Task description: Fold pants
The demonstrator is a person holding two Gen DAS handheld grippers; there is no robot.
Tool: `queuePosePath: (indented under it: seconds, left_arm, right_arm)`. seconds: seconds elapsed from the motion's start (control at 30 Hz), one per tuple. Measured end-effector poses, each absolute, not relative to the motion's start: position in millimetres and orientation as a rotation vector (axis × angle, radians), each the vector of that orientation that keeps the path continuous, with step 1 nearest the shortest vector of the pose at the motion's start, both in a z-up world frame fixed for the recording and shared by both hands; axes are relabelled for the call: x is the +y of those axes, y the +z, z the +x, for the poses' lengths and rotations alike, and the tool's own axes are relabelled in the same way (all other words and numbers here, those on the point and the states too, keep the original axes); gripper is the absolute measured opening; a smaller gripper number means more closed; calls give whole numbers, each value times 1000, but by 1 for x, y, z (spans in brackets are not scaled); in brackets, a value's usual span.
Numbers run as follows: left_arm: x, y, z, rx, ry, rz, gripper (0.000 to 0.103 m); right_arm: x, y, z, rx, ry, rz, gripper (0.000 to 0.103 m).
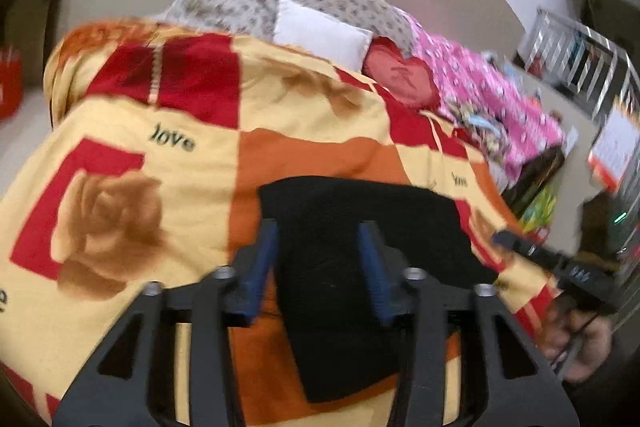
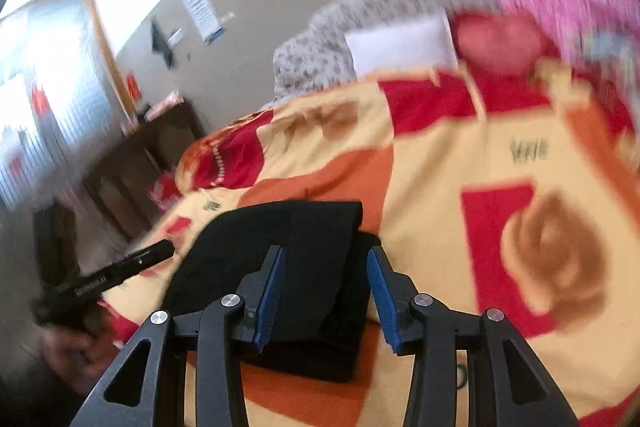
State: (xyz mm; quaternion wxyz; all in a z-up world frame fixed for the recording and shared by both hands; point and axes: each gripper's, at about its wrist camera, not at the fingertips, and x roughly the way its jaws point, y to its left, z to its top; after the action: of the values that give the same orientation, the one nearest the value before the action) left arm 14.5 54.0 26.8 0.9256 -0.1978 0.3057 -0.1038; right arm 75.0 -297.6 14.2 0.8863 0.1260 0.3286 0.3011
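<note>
Left wrist view: bed (image 1: 120, 155) under patterned blanket, black pants (image 1: 360, 227) folded compact near front edge. Soft, light, limp; best pinched at corners. Left gripper (image 1: 324, 267), right gripper (image 2: 326, 291) jaws released, empty.

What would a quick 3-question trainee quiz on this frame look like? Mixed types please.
1. True or false: the left gripper is shut on the pants.
2. Multiple choice: the pants lie on A) a bare wooden floor, B) a blanket with roses and "love" print, C) a glass shelf.
3. Short answer: what pale thing sits at the far end of the bed, by the red cushion?

Key:
1. False. Both it and the right gripper are open, with nothing between the pads.
2. B. The pants lie there as a compact black bundle.
3. A white pillow.
</note>
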Motion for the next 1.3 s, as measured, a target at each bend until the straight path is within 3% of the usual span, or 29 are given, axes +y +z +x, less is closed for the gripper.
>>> queuePosePath:
  seconds: [0.13, 0.23, 0.33, 0.43, 0.47, 0.67, 0.8, 0.97, 1.13, 1.2, 1.27, 1.3]
  left_arm:
    - [57, 8, 36, 762, -283, -505, 50]
    - [47, 3, 40, 777, -305, -478, 57]
    - [53, -5, 43, 791, -319, -556, 57]
    - [49, 4, 40, 787, -277, -507, 31]
    - [48, 8, 41, 779, -275, -484, 28]
    - [41, 34, 78, 737, -283, -420, 27]
    - [29, 22, 108, 822, -259, -359, 27]
    - [31, 17, 109, 822, -243, -351, 36]
    - [31, 52, 59, 671, -172, -250, 37]
    - [20, 72, 20, 560, -120, -146, 43]
    - [4, 83, -15, 449, -92, -61, 76]
    - [-4, 85, -30, 412, -97, -29, 84]
  right_arm:
    - [-298, -21, 112, 924, 643, 408, 41]
    - [-301, -30, 120, 945, 648, 504, 45]
    - [-292, -30, 119, 940, 692, 480, 48]
    - [-293, -28, 120, 919, 716, 449, 37]
    - [-295, -26, 120, 904, 729, 454, 31]
    - [-301, -6, 141, 811, 740, 486, 29]
    - [-306, -9, 172, 825, 688, 523, 29]
    - [-312, -25, 181, 911, 632, 587, 32]
    - [-321, 6, 140, 787, 608, 479, 32]
    - [-313, 19, 116, 738, 597, 337, 32]
    - [-300, 31, 83, 646, 552, 133, 32]
    - [-294, 33, 66, 587, 513, 36, 32]
